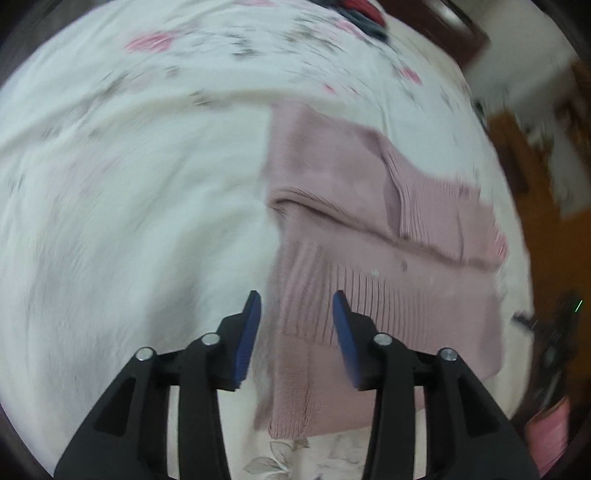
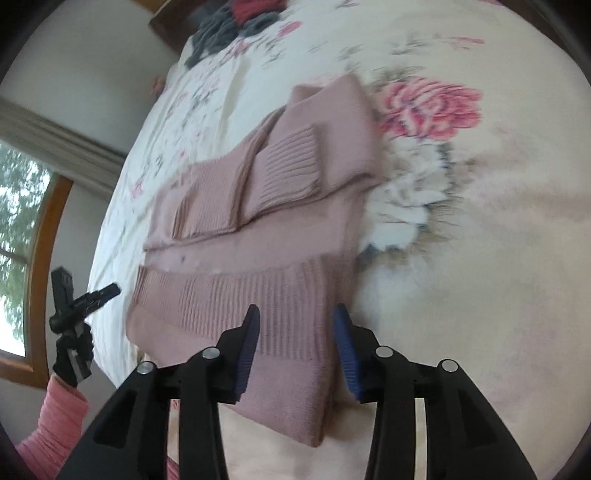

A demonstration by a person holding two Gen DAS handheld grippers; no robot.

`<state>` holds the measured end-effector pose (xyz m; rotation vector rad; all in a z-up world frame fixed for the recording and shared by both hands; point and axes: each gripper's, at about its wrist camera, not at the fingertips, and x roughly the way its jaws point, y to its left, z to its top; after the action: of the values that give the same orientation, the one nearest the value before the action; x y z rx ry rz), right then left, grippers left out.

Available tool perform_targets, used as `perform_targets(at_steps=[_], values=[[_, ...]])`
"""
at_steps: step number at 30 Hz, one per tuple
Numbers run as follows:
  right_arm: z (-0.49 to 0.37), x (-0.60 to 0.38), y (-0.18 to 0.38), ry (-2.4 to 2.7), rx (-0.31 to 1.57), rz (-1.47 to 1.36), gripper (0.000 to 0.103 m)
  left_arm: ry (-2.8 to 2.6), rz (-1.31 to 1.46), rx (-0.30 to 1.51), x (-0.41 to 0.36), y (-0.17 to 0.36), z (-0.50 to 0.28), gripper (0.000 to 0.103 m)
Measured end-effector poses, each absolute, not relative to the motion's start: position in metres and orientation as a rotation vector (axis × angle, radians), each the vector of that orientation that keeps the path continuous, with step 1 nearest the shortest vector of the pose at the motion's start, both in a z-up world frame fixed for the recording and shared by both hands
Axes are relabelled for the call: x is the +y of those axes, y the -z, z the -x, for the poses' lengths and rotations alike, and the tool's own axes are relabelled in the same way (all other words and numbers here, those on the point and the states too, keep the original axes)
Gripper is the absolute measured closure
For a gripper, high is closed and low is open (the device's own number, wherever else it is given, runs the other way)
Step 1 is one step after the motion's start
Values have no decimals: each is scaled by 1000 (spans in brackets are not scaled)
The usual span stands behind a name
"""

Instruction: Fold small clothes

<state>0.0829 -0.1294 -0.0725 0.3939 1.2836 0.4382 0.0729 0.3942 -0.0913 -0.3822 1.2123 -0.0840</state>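
Sweater (image 2: 258,236), pink knit, lies flat on floral bedsheet (image 2: 461,258), nearest part is the ribbed hem, right under both tools. Right gripper (image 2: 295,332) hovers over hem's rt corner, jaws wide apart, holding nothing. Left gripper (image 1: 295,317) same at the other hem corner: spread wide, empty, cloth seen btwn its fingers but not pinched. Further up, both sleeves (image 2: 280,170) already folded in across the body, cuffs side by side. So approx halfway: sleeves done; bottom-to-top fold(s) prob still left, grippers look placed for that. Far end of bed: dark grey/red clothes pile (image 2: 240,18), apparently unfolded, blurry.
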Motion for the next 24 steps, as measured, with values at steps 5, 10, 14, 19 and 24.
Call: perform_targets(at_steps=[5,10,14,19,24], values=[[-85,-112,82,-434,1306,-313,53,116,211,1241,368,105,-86,56],[-87,-104,92,-433,1329,-280,52,92,97,1275,353,123,-101,60],[-89,-99,97,-429,1333,-252,50,84,93,1279,352,129,-103,95],[-87,-98,96,-444,1316,-221,50,123,129,1186,352,107,-89,95],[-88,-97,105,-421,1329,-198,50,114,128,1233,353,123,-94,93]])
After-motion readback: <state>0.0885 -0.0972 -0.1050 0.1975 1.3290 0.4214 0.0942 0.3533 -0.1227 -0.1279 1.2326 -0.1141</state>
